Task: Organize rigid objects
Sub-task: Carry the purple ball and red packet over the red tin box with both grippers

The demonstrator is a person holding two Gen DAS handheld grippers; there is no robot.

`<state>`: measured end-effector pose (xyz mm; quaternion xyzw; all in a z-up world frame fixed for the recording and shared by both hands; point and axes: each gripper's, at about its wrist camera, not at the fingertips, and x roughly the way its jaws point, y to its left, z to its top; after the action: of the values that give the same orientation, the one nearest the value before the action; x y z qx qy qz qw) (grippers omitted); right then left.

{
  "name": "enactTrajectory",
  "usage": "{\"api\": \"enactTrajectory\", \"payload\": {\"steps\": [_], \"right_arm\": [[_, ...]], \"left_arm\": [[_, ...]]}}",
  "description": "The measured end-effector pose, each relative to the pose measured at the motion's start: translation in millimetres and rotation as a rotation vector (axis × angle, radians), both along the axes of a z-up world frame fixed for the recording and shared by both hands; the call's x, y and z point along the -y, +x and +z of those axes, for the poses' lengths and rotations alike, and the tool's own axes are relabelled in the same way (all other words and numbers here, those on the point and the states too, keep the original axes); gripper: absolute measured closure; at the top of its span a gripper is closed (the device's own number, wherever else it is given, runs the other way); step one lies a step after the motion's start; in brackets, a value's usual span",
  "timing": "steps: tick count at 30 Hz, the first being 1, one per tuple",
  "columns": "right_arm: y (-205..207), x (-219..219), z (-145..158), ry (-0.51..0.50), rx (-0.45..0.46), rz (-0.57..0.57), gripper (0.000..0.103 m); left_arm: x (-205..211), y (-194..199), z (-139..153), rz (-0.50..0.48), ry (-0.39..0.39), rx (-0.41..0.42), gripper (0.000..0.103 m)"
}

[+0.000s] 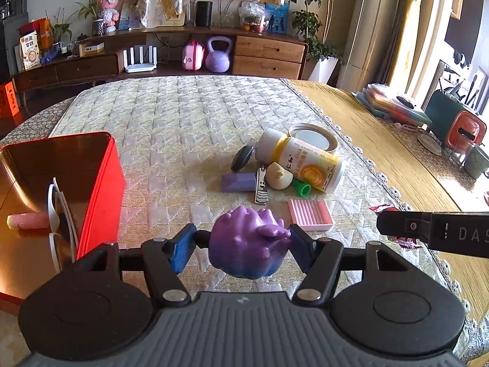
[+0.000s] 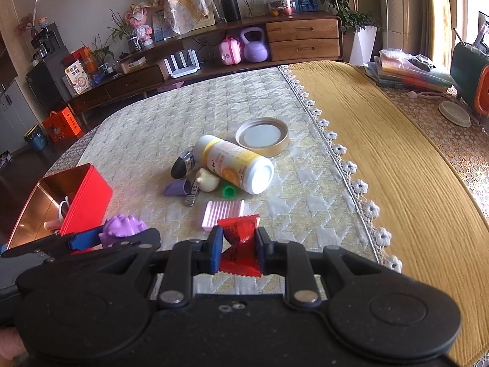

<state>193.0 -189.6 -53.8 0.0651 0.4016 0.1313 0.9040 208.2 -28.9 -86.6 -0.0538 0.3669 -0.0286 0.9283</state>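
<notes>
My left gripper [image 1: 241, 244] is shut on a purple spiky toy [image 1: 249, 241], held above the quilted cloth; the same purple spiky toy [image 2: 122, 226] shows at the left of the right wrist view. My right gripper [image 2: 237, 244] is shut on a red crinkled packet [image 2: 240, 246], pinched at its middle. The red tin box [image 1: 101, 189] stands open at the left, with a pink tube [image 1: 27, 221] and a white piece inside. Ahead lies a pile: a yellow-white bottle [image 1: 308, 162], a round metal lid [image 1: 313, 137], a purple block [image 1: 238, 182], a pink ridged tray [image 1: 310, 214].
Also in the pile are a cream knob [image 1: 278, 176], a green cap [image 1: 302, 189], a nail clipper [image 1: 261, 188] and a dark round item [image 1: 243, 159]. A yellow cloth [image 2: 382, 153] covers the table's right side, with books [image 2: 409, 73] and a container [image 1: 458, 125].
</notes>
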Motion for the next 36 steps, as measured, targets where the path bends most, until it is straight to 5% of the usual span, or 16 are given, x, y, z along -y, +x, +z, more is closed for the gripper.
{"api": "enactTrajectory", "payload": {"steps": [20,36], "right_arm": [[-44.9,-39.1,40.4,0.0,0.071,0.143,0.081],[-44.9,-132.8,49.5,-0.018,0.096,0.306,0.081]], "left_arm": [[-69.2,-52.3,58.4,0.082,-0.043,0.03,0.038],[-160.9,-75.5,60.5,0.213,-0.034,0.03,0.038]]}}
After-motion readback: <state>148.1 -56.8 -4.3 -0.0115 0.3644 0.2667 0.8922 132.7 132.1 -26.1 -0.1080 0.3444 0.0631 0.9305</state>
